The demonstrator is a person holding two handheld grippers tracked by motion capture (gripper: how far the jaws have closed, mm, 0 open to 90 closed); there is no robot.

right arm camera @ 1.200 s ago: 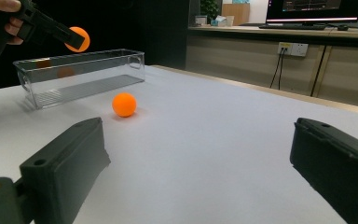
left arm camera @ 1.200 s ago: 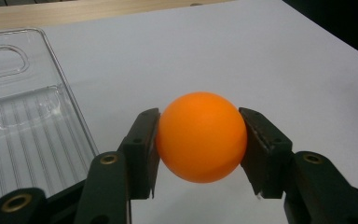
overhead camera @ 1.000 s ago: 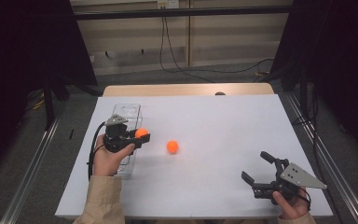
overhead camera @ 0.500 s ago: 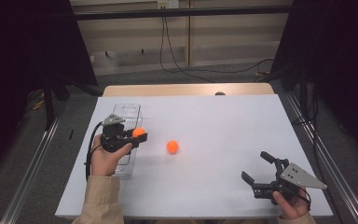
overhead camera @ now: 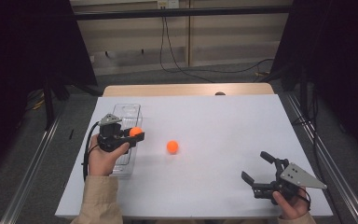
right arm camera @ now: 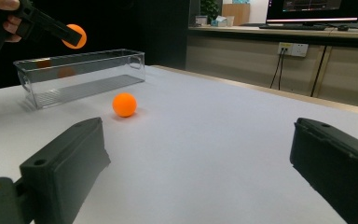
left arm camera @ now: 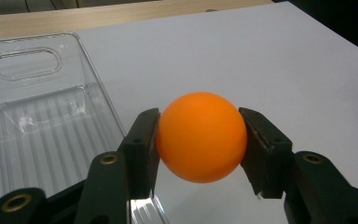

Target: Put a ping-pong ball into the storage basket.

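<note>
An orange ball (left arm camera: 200,136) is clamped between the jaws of my left gripper (left arm camera: 199,144). In the high view that gripper (overhead camera: 136,134) holds the ball (overhead camera: 135,131) in the air over the right wall of a clear plastic bin (overhead camera: 126,112). A second orange ball (overhead camera: 172,147) lies on the white table (overhead camera: 223,121), to the right of the bin. My right gripper (overhead camera: 257,168) rests near the front right corner with its jaws wide apart and nothing between them. The right gripper view (right arm camera: 200,172) looks across at the loose ball (right arm camera: 124,104), the bin (right arm camera: 81,74) and the held ball (right arm camera: 76,36).
The bin (left arm camera: 37,116) looks empty inside, with a handle cutout at its far end. A wooden strip (overhead camera: 186,89) edges the table's far side. Metal rails (overhead camera: 32,154) run along the floor to the left and right. Cables trail on the floor beyond the table.
</note>
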